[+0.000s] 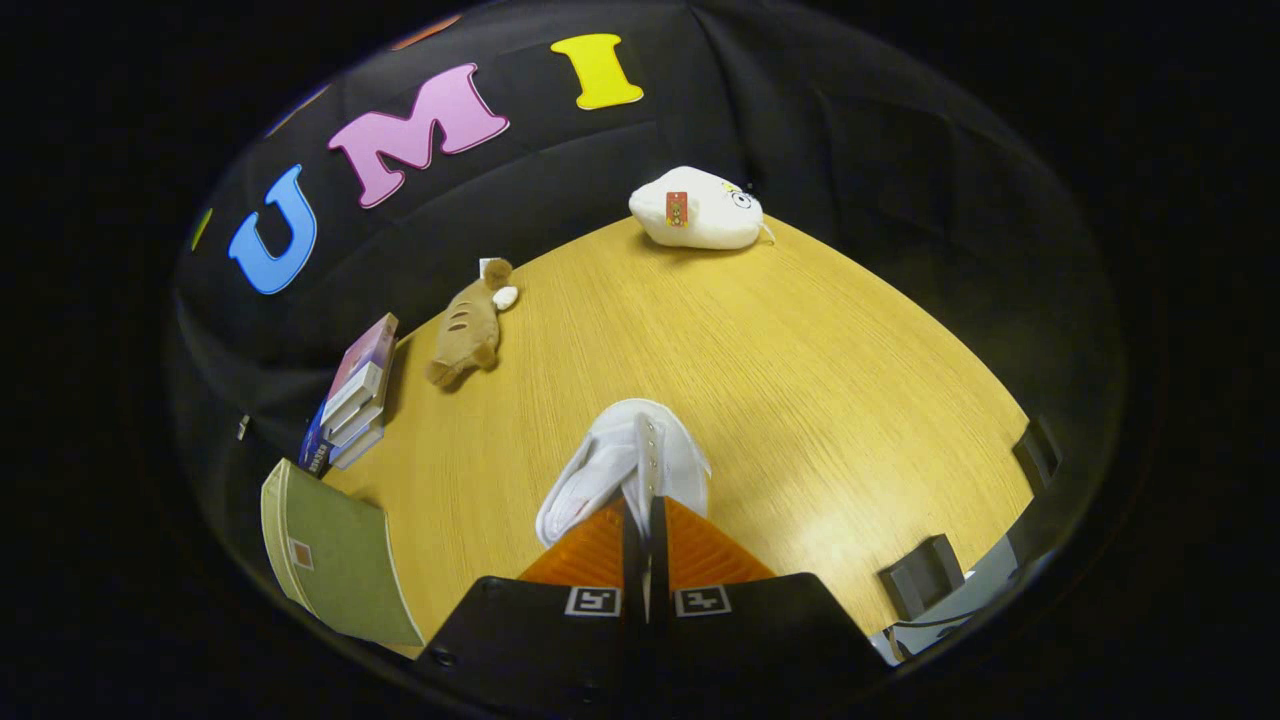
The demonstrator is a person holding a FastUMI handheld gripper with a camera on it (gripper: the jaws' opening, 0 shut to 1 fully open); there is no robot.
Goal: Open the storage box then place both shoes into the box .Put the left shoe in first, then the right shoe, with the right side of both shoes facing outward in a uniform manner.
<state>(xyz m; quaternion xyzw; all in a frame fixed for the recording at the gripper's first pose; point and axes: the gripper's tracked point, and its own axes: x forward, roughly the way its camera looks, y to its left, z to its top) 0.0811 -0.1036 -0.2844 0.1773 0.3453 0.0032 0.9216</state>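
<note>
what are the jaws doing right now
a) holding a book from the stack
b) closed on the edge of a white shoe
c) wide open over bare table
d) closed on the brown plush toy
b: the gripper has its orange jaws pressed nearly together on a thin upright edge of the white shoe, which hangs just ahead of them above the wooden table.

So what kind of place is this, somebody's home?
More likely a staged booth than a home: a wooden table against black cloth, with scattered props like a white plush toy and stacked books. The gripper is shut on a white shoe.
</note>
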